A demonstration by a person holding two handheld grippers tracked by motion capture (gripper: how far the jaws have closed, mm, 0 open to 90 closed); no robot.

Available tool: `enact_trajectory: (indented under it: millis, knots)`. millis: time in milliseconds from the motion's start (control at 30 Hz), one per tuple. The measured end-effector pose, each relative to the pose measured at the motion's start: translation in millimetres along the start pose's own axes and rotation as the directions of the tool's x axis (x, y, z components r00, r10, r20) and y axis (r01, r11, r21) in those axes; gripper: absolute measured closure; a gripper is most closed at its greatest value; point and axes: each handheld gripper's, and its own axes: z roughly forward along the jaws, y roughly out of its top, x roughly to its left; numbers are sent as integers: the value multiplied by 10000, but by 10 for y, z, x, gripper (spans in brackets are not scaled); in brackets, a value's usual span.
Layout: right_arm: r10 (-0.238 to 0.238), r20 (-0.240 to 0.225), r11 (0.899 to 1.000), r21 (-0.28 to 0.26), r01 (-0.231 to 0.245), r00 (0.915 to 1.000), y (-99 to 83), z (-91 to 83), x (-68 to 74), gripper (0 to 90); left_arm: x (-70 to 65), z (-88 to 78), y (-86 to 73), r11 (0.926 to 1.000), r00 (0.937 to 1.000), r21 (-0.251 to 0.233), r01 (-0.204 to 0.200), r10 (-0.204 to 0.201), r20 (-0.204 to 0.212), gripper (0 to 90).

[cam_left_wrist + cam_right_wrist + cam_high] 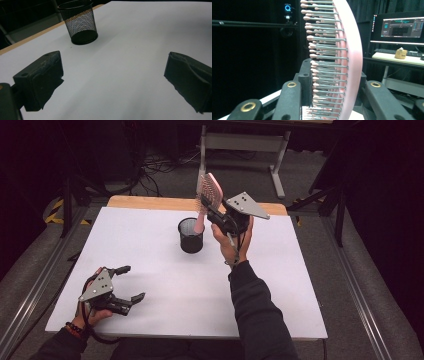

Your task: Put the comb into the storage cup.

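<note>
Pink and studded with pins, the hairbrush (210,190) stands nearly upright over the black mesh cup (191,235), its handle dipping into the cup's mouth, probably so it can stand there. The right gripper (216,216) has its fingers (305,82) clamped across the brush head, while the left gripper (129,283) rests wide open and empty on the white tabletop (165,285), well apart from the cup.

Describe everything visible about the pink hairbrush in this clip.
The pink plastic hairbrush has a curved paddle head set with rows of thin metal pins tipped with pale pink balls. The right tool grips its head, held upright and slightly tilted. Its handle points down into the black wire-mesh cup on the white table.
</note>
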Motion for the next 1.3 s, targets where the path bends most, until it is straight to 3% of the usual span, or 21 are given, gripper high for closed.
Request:
enact_trajectory:
  millis: [500,867,1300]
  knots:
    - [44,60,9998,173,-45,10000,-95,166,9,639,-37,-11,-20,10000,9998,7,-89,89,-175,29]
    - [139,167,9988,475,-147,9998,-206,277,64,639,-44,-24,-30,10000,10000,-11,-36,36,-34,29]
    - [641,384,9971,376,-656,9972,-301,281,-5,639,-51,-29,-30,9998,9999,158,-133,133,3,29]
